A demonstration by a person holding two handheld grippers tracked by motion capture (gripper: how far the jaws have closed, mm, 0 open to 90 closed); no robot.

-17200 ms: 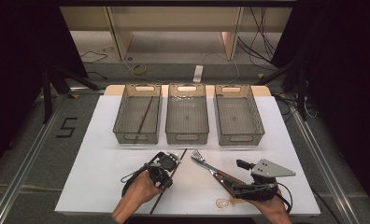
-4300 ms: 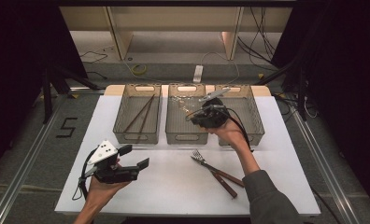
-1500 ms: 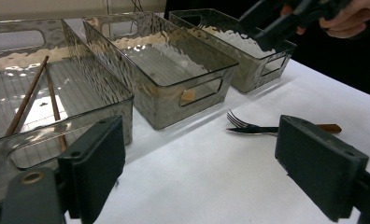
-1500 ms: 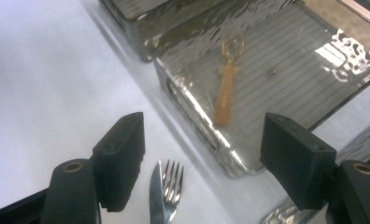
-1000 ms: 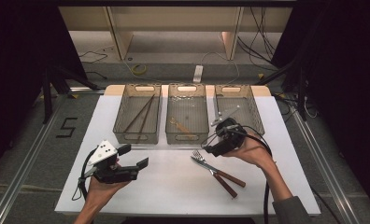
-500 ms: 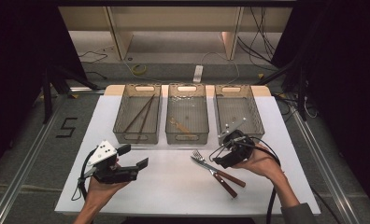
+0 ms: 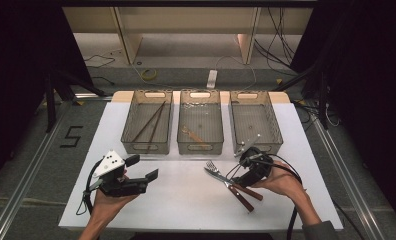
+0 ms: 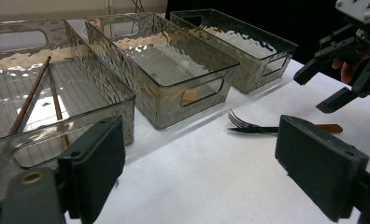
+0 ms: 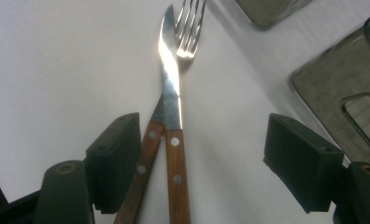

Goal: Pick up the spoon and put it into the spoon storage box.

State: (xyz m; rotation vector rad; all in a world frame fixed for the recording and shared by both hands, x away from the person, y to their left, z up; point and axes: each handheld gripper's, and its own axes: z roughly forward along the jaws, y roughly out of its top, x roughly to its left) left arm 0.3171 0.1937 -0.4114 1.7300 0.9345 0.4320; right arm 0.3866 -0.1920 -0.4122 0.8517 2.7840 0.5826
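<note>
A knife [image 9: 170, 93] and a fork [image 9: 190, 28] with brown wooden handles lie crossed on the white table [image 7: 176, 205], in front of the right tray. My right gripper [image 7: 241, 179] hangs low over their handles, open, with a pad on either side and no contact. In the right gripper view the right gripper [image 9: 206, 158] has both handles between its pads. My left gripper [image 7: 145, 167] is held at the front left, open and empty, pointing right. From the left gripper [image 8: 206, 168] I see the fork [image 8: 241, 122] and the other gripper [image 8: 346, 65].
Three clear trays stand in a row at the back. The left tray [image 7: 131, 145] holds two chopsticks [image 7: 151, 122]. The middle tray [image 7: 200, 148] holds a wooden-handled utensil [image 7: 192, 134]. The right tray [image 7: 276, 135] looks bare. Dark floor surrounds the table.
My right gripper has come down and forward from the right tray's front edge to just over the knife and fork handles. The left gripper has stayed put.
</note>
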